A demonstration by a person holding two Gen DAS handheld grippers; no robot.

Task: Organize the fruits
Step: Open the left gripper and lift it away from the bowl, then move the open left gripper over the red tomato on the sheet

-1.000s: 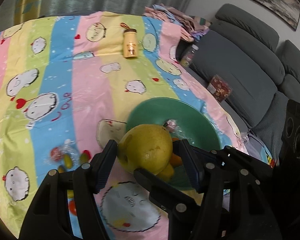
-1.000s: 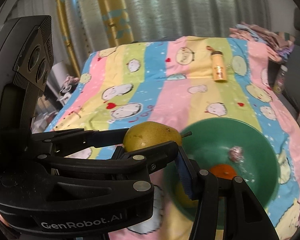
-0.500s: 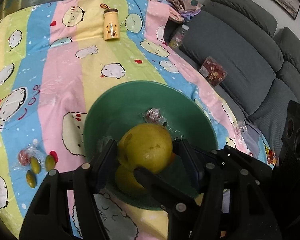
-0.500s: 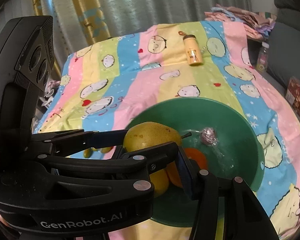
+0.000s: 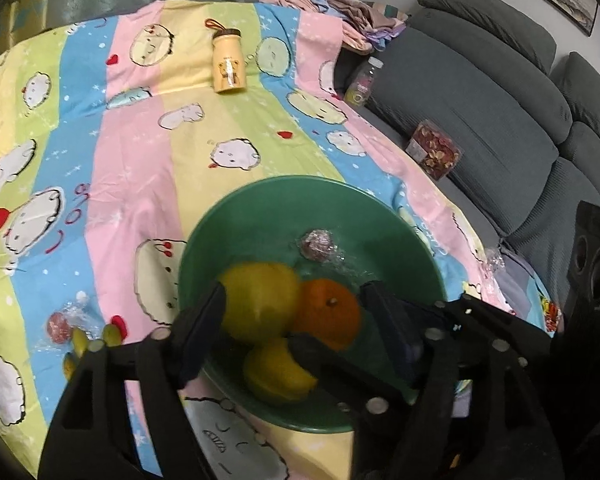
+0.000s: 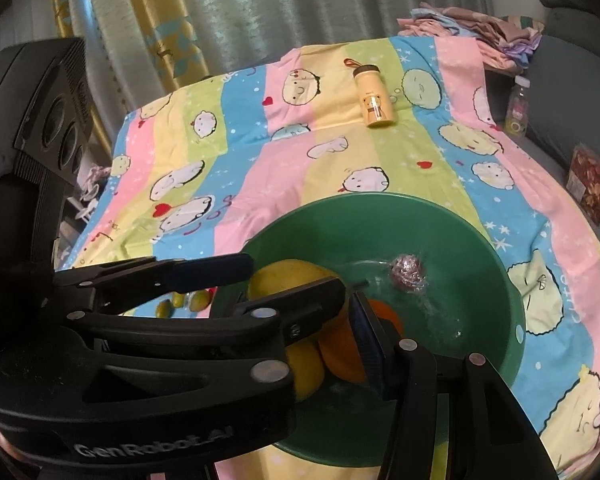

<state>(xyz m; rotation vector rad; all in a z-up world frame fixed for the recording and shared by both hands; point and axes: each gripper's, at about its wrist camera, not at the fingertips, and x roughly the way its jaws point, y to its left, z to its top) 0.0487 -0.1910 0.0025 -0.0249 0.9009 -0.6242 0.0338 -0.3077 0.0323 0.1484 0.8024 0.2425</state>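
Observation:
A green bowl (image 5: 260, 196) (image 6: 500, 280) sits on the striped cartoon cloth. In it lie an orange (image 5: 328, 316) (image 6: 340, 352), a yellow fruit (image 5: 276, 372) and a wrapped candy (image 5: 316, 244). A yellow pear (image 5: 260, 300) (image 6: 276, 276), blurred, rests in the bowl against the orange. My left gripper (image 5: 292, 292) (image 6: 296, 276) hangs over it with its jaws opening; the right pad stands clear of the pear. My right gripper (image 5: 352, 344) crosses under the left one, jaws apart and empty. Only one of its fingers (image 6: 366, 336) shows in the right wrist view.
Small green fruits (image 5: 80, 340) and a wrapped red candy (image 5: 58, 326) lie on the cloth left of the bowl. A yellow bottle (image 5: 228, 64) lies at the far side. A grey sofa (image 5: 480, 100) with a box (image 5: 434, 152) borders the right edge.
Both grippers came forward over the bowl. The left jaws widened and the pear dropped from them into the bowl beside the orange.

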